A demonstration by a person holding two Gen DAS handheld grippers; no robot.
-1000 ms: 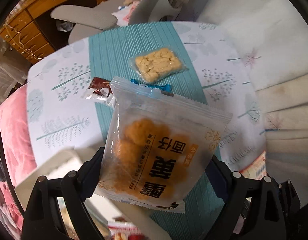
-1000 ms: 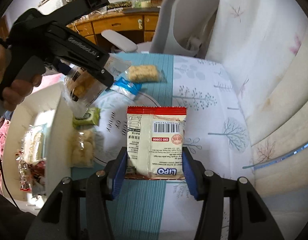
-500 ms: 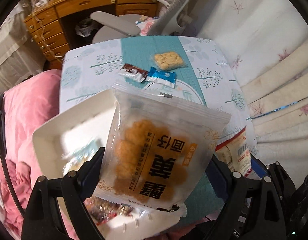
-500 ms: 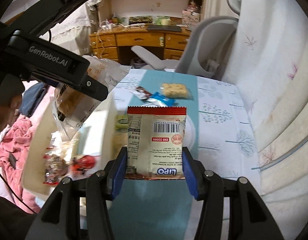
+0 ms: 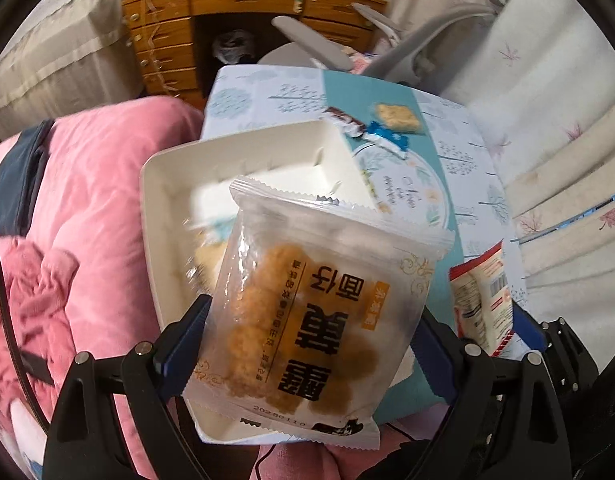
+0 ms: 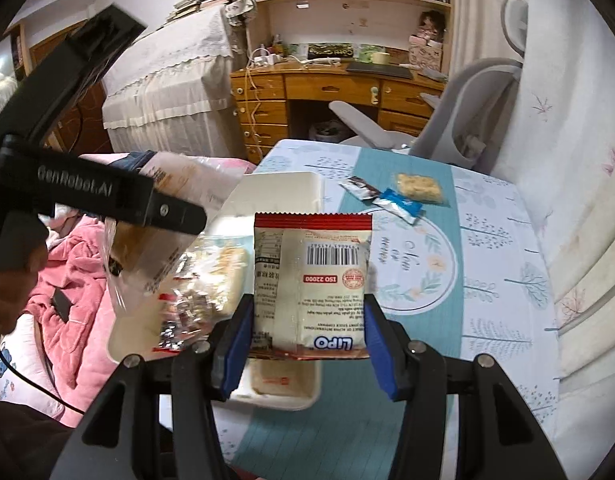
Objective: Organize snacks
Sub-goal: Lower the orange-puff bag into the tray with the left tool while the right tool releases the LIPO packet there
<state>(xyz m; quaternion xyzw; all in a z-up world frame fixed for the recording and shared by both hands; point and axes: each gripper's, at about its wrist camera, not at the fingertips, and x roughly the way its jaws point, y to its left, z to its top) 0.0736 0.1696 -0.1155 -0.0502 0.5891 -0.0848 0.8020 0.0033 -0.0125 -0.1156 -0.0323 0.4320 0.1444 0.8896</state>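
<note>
Risk: left gripper [image 5: 307,344] clamps clear puff-snack pkt [image 5: 323,320], right gripper [image 6: 307,344] clamps Lipo pkt [image 6: 311,288], both mid-frame above white tray [image 5: 167,184]; crowded release may collide or miss.

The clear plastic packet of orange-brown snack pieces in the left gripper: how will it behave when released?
The clear plastic packet is probably light and floppy: thin film, loose pieces. The left gripper clamps only its sides, so it may slip. The pieces seem crushable.
</note>
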